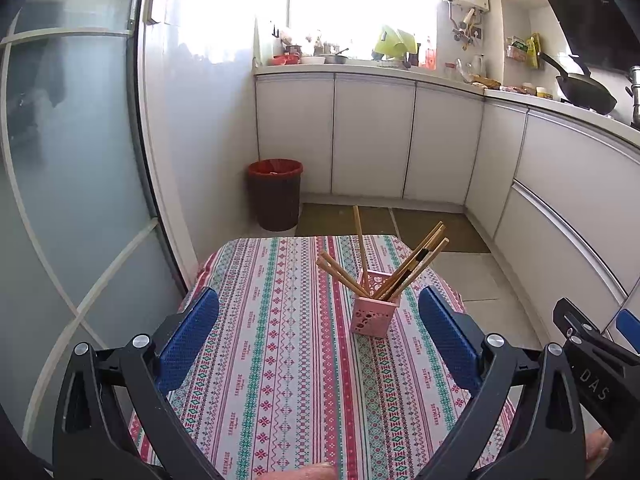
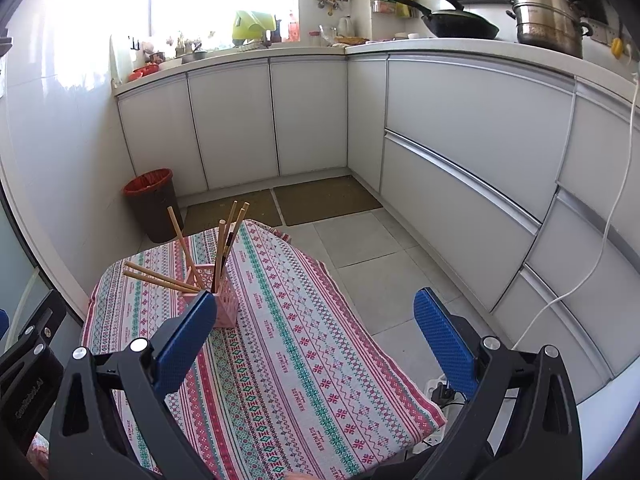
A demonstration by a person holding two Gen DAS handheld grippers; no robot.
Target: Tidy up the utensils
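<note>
The pink holder (image 1: 374, 308) is light and top-heavy with splayed chopsticks (image 1: 416, 264); a careless nudge from either spread, empty tool, left gripper (image 1: 320, 336) or right gripper (image 2: 312, 336), would likely tip it. It stands mid-table on the patterned tablecloth (image 1: 272, 360), apparently nothing loose beside it, in a small white-cabinet kitchen with a bin (image 1: 275, 194).

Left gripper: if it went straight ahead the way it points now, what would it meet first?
Most likely the pink holder with its chopsticks. It stands on the patterned tablecloth a little right of centre between the open fingers of the left gripper. Depth is unclear; on a downward heading it may meet the cloth first.
</note>
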